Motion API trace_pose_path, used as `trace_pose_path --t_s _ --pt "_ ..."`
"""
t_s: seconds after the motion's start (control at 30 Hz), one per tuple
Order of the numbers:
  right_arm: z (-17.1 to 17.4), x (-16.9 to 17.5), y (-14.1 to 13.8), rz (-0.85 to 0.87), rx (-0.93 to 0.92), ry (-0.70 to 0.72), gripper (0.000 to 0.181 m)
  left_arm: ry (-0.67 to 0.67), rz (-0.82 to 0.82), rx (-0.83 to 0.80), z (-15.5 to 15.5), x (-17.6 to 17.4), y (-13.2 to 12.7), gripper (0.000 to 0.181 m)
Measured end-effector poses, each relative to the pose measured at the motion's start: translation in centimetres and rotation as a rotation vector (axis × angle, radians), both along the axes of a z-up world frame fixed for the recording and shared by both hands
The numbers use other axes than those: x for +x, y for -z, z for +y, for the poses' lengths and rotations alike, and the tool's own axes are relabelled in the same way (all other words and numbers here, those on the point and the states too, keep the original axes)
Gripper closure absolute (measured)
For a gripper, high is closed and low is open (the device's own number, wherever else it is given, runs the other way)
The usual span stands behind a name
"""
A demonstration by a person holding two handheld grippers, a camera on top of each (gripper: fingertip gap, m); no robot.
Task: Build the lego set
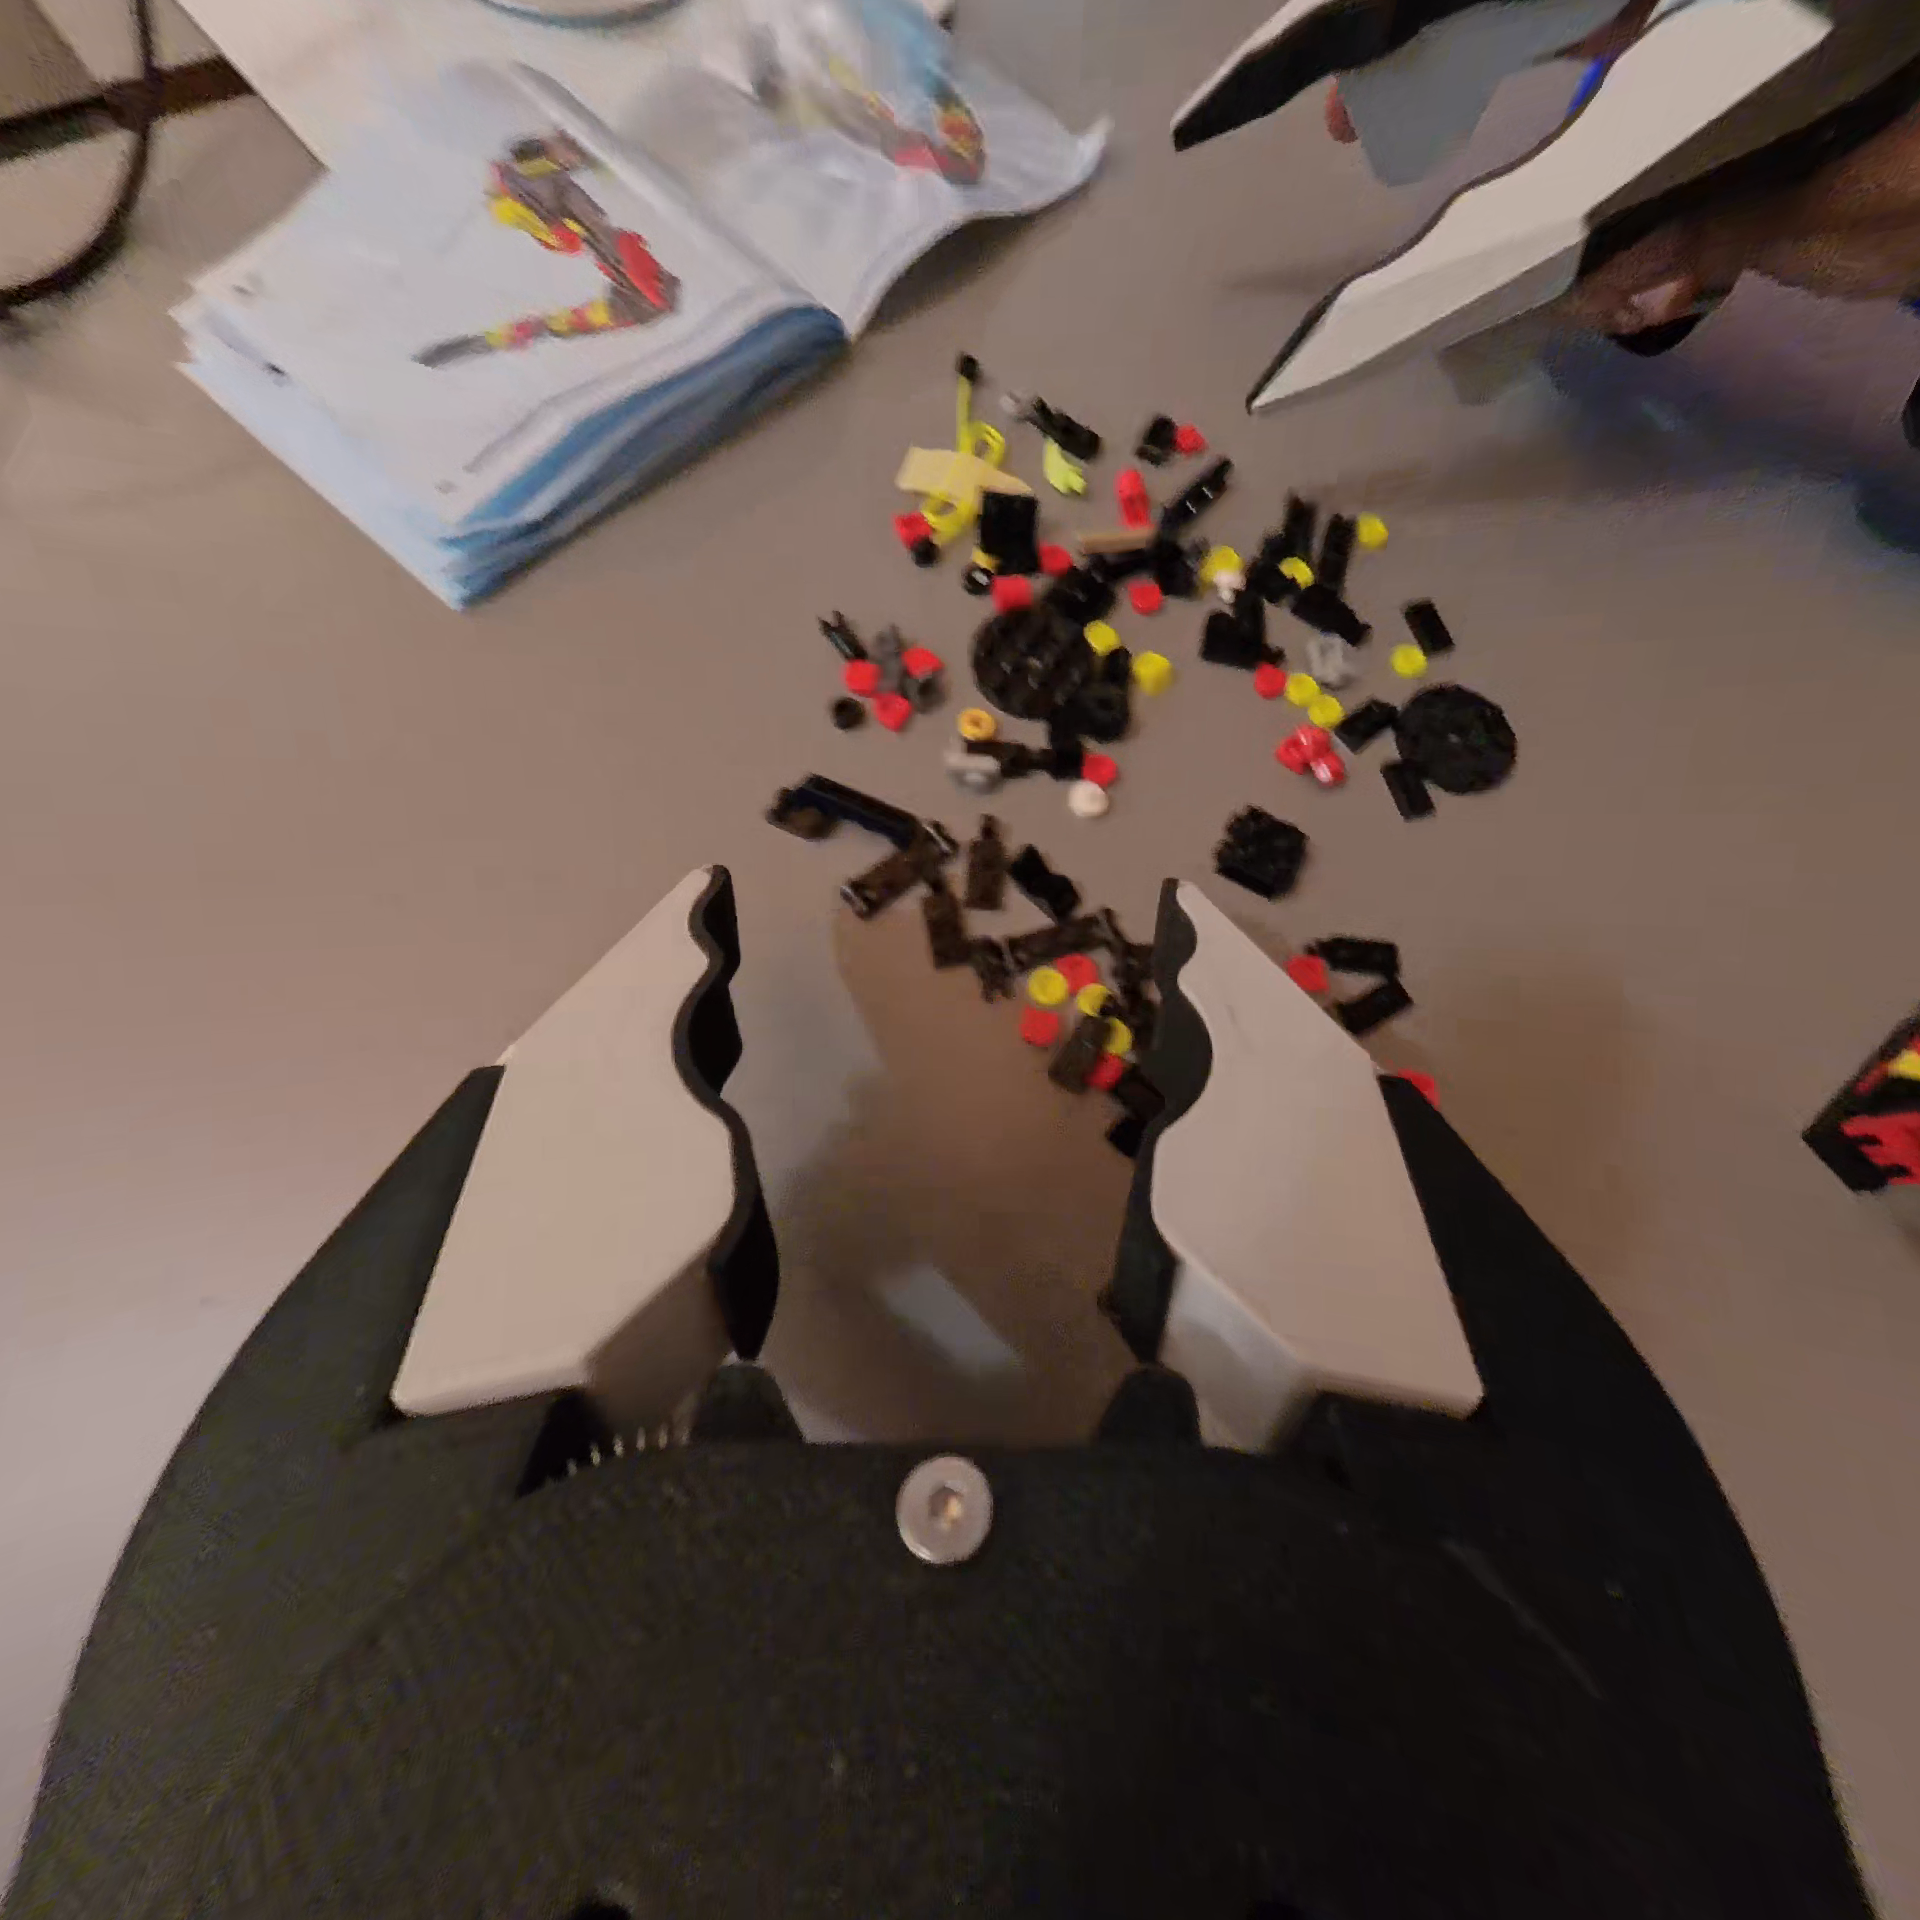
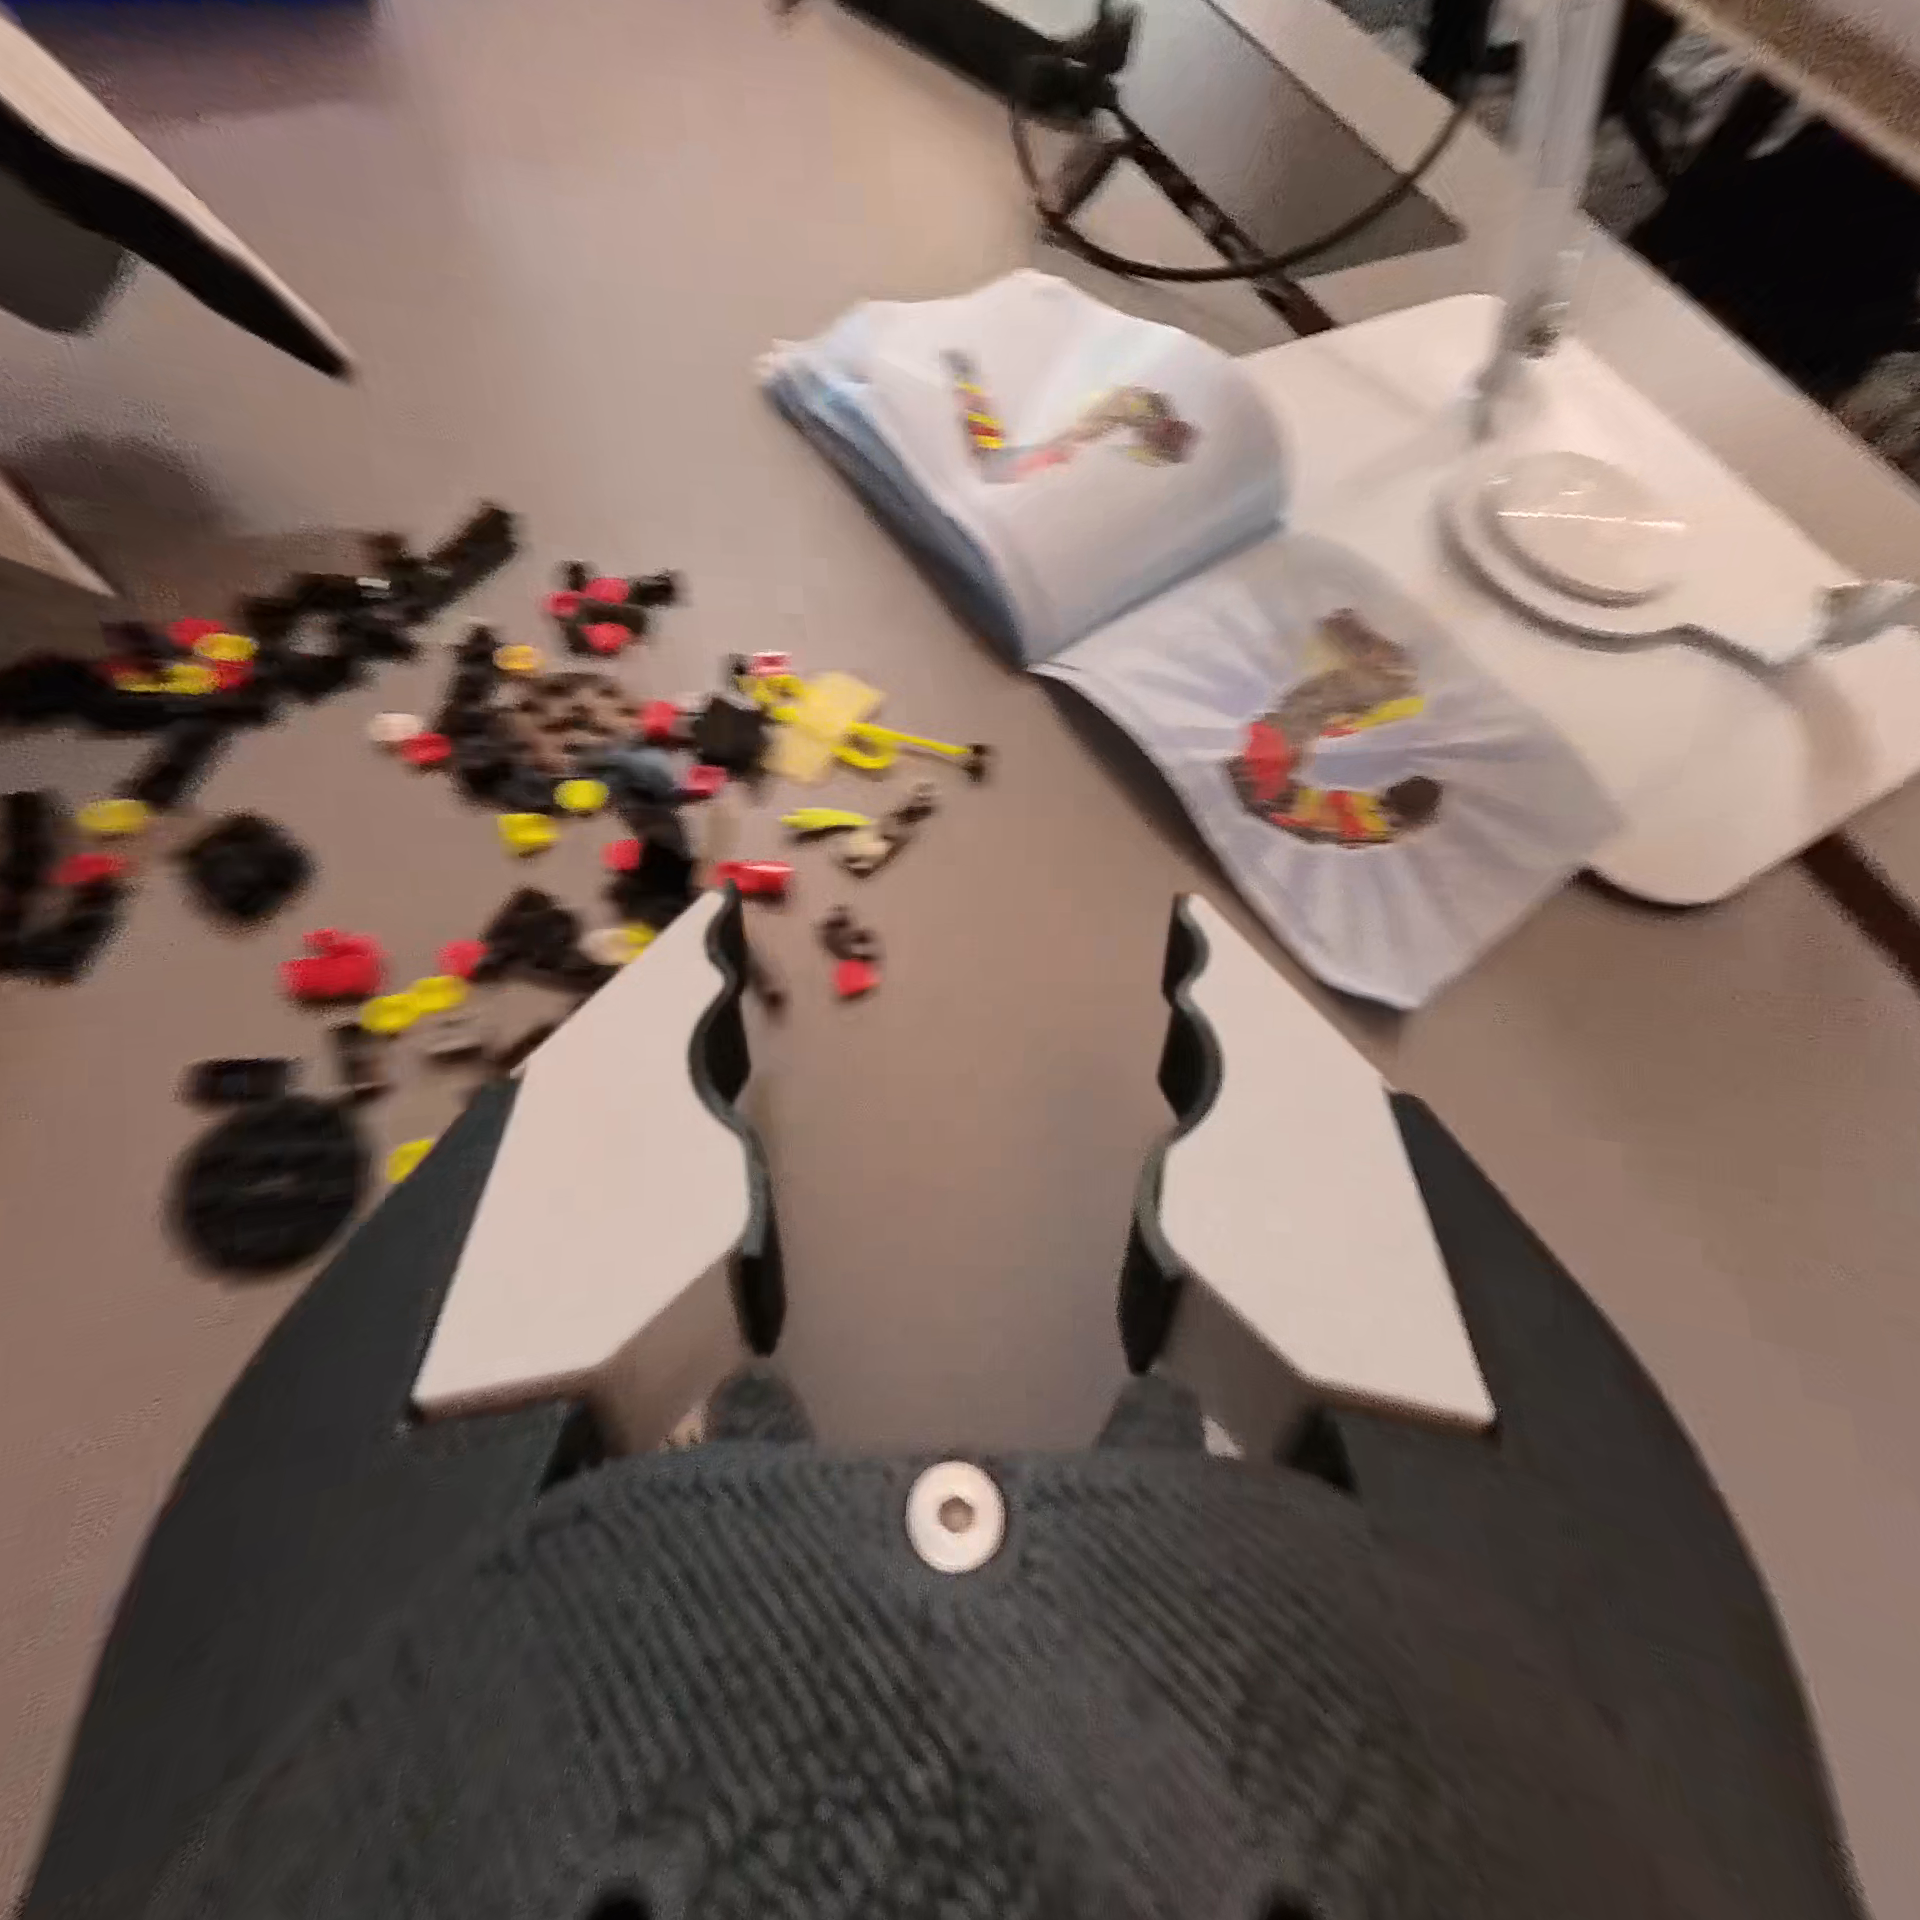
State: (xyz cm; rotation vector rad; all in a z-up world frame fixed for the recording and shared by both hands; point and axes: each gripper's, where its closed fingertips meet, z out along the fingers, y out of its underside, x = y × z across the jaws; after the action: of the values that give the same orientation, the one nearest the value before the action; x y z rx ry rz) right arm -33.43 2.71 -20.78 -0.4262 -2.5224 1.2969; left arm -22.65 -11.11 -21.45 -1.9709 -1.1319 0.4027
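A scatter of small black, red and yellow lego pieces (image 1: 1122,665) lies on the grey table; in the right wrist view the pile (image 2: 499,769) sits to the left. My left gripper (image 1: 940,883) is open and empty, its tips over the near edge of the pile. My right gripper (image 2: 951,909) is open and empty over bare table, right of the pile; it also shows in the left wrist view (image 1: 1226,260) at the top right. The open instruction booklet (image 1: 582,281) lies beyond the pile, and in the right wrist view the booklet (image 2: 1143,582) is ahead and right.
A black block with red and yellow flame pattern (image 1: 1870,1122) sits at the right edge. A white lamp base (image 2: 1579,540) stands on a white slab behind the booklet. Dark cables (image 2: 1195,208) loop at the back. Two black round plates (image 1: 1455,738) lie in the pile.
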Motion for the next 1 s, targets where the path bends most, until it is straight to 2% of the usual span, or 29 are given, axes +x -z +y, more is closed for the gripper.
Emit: trace_pose_path --t_s 0.1,0.27,0.33,0.37,0.47,0.57,0.73,0.83,0.9,1.0 --pt "0.0 -4.4 -0.3 0.164 0.07 0.036 0.113 -0.045 -0.004 0.048 -1.0 -2.5 -0.5 0.105" --pt "-2.0 -7.5 1.9 0.223 0.288 -0.076 0.107 -0.029 0.002 0.069 -1.4 -6.0 -0.7 0.103" --pt "-2.8 -7.8 2.2 0.155 0.281 -0.092 0.114 -0.022 0.0 0.064 -1.5 -7.3 -0.7 0.101" --pt "-3.0 -7.4 2.6 0.065 0.274 -0.107 0.12 -0.018 -0.005 0.062 -1.4 -7.9 -0.7 0.1" --pt "-2.8 -5.7 3.5 -0.204 0.234 -0.126 0.118 0.009 -0.02 0.073 -1.1 -9.1 -0.6 0.1" --pt "-2.0 -4.7 3.1 -0.246 0.199 -0.13 0.115 0.029 -0.028 0.095 -1.0 -9.3 -0.8 0.1" --pt "-1.7 -0.9 0.5 -0.234 0.021 -0.159 0.113 0.085 -0.041 0.078 -1.5 -6.6 -1.0 0.1" --pt "-1.2 0.6 1.8 -0.16 0.074 -0.179 0.113 0.178 -0.069 0.06 -1.3 -2.7 -0.5 0.1" --pt "-1.0 -0.3 3.1 -0.116 0.127 -0.13 0.127 0.198 -0.086 0.039 -1.5 -0.3 0.1 0.1" --pt "-2.5 -1.2 3.1 -0.205 0.055 -0.091 0.143 0.212 -0.103 0.059 -1.0 3.2 0.3 0.097"
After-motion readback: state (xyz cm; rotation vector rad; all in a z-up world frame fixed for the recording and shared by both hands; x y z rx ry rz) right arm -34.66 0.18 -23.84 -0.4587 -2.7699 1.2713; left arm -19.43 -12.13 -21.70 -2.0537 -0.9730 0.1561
